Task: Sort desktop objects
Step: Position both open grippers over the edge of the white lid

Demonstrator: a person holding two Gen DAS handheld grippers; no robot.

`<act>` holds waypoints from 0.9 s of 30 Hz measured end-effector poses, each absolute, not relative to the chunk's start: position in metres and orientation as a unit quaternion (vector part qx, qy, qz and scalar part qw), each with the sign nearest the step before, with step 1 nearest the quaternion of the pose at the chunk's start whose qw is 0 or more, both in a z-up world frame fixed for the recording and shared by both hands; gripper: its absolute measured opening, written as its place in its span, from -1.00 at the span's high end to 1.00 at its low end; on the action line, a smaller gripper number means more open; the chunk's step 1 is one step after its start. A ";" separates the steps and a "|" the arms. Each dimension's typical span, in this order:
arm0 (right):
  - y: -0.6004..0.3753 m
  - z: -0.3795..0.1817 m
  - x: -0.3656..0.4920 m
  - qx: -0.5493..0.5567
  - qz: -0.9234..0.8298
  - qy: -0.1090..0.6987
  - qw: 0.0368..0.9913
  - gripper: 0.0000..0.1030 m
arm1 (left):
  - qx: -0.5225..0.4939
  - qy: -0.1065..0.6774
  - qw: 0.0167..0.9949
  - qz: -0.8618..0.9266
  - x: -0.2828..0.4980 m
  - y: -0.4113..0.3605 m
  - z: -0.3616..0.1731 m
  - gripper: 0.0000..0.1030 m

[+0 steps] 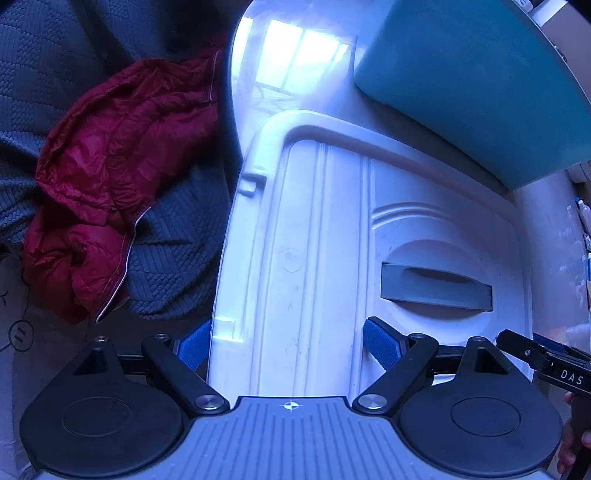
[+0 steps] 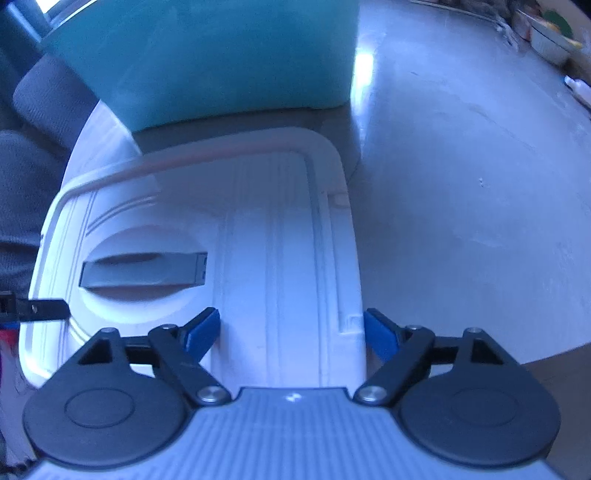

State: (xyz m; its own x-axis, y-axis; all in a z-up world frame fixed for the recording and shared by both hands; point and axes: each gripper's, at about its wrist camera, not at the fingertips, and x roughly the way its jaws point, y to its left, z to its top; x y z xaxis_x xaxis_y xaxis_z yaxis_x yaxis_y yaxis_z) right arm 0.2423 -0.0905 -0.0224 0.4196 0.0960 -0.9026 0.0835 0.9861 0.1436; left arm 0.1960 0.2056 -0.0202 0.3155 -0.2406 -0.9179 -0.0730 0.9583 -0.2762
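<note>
A white plastic storage-box lid [image 1: 325, 236] with a grey recessed handle [image 1: 436, 286] fills both wrist views. My left gripper [image 1: 288, 347] stands open and wide over the lid's left part. Its left pad [image 1: 194, 345] sits just outside the lid's left rim and its right pad [image 1: 382, 347] hangs above the lid's top. My right gripper [image 2: 291, 338] is also open over the same lid [image 2: 273, 236]. Its right pad [image 2: 380, 339] sits beside the lid's right rim and its left pad [image 2: 201, 334] is over the top, close to the handle [image 2: 144, 271]. I cannot see either pad pressing.
A teal bin [image 1: 476, 85] stands right behind the lid on the glossy grey table [image 2: 461, 192]. A red jacket [image 1: 122, 177] lies on grey knitted fabric [image 1: 173, 258] left of the table. Bowls and small items [image 2: 550, 33] sit at the table's far right. A hand [image 1: 572, 443] shows at the edge.
</note>
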 end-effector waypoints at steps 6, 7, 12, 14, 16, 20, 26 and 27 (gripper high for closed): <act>-0.090 -0.025 0.244 0.086 0.001 0.539 0.838 -0.62 | -0.132 0.579 0.803 -0.052 0.196 0.204 -0.017 -0.69; -0.090 -0.025 0.243 0.086 0.001 0.539 0.838 -0.62 | -0.131 0.577 0.804 -0.052 0.196 0.204 -0.016 -0.69; -0.090 -0.024 0.245 0.089 -0.001 0.537 0.839 -0.62 | -0.129 0.574 0.807 -0.052 0.196 0.204 -0.012 -0.69; -0.086 -0.023 0.246 0.086 -0.003 0.533 0.842 -0.62 | -0.130 0.571 0.809 -0.053 0.196 0.204 -0.009 -0.69; -0.085 -0.021 0.247 0.083 -0.004 0.529 0.845 -0.62 | -0.130 0.568 0.811 -0.053 0.197 0.204 -0.007 -0.69; -0.085 -0.015 0.250 0.078 -0.006 0.520 0.850 -0.62 | -0.130 0.561 0.815 -0.055 0.197 0.204 0.000 -0.67; -0.087 -0.016 0.254 0.079 -0.006 0.522 0.849 -0.62 | -0.130 0.562 0.815 -0.052 0.199 0.204 0.000 -0.66; -0.088 -0.016 0.253 0.081 -0.006 0.523 0.848 -0.62 | -0.131 0.560 0.816 -0.050 0.198 0.205 0.001 -0.60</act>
State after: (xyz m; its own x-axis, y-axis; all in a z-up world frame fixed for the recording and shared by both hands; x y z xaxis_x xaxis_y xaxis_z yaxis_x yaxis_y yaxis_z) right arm 0.2531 -0.0879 -0.0161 0.4519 0.0739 -0.8890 0.0958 0.9868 0.1308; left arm 0.1975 0.2048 0.0012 0.3668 -0.2281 -0.9019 -0.0658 0.9607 -0.2697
